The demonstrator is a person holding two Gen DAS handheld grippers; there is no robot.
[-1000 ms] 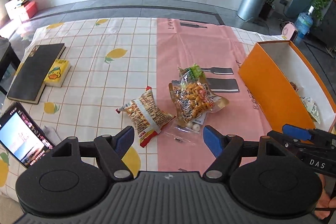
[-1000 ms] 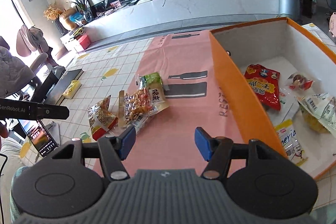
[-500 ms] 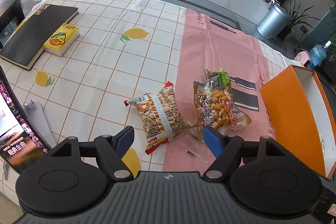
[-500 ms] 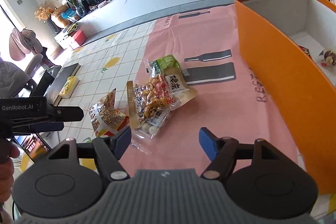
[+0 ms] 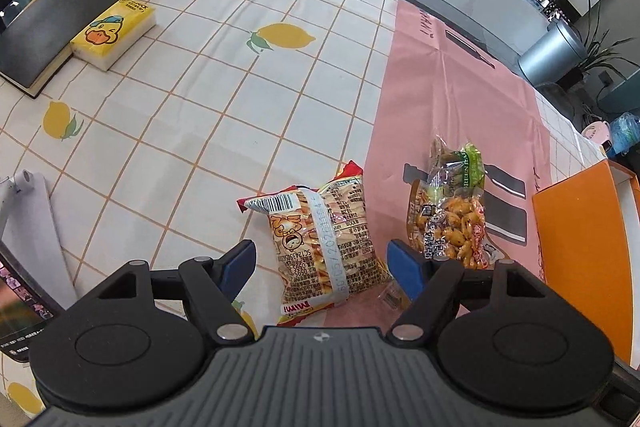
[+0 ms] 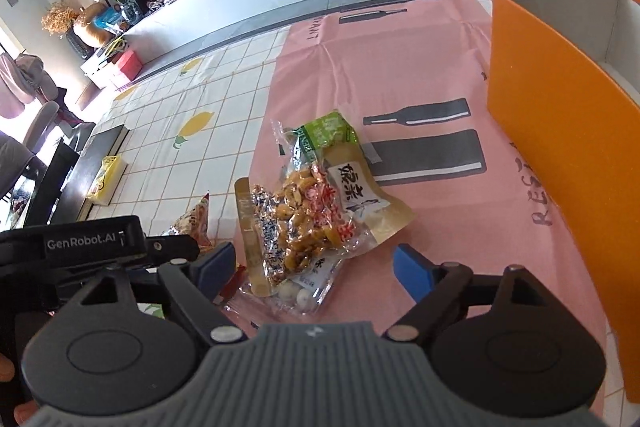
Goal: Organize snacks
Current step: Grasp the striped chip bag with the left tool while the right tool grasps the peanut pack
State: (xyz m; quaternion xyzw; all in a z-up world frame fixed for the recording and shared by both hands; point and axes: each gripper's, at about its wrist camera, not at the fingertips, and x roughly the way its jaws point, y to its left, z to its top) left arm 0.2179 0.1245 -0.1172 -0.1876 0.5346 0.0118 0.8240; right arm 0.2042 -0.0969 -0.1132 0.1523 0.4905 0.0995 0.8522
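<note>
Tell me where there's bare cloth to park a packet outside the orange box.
Free: the lemon-check cloth between the duck tissue pack and the striped snack bag; also the pink cloth between the snack pile and the orange box. Crowded: the pile itself, where both open grippers crowd in.

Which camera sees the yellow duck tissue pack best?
The left wrist view. There the duck tissue pack lies in full sight beside the black book, its cartoon duck clear. In the right wrist view the pack is small, far off at the left edge, and the duck cannot be made out.
</note>
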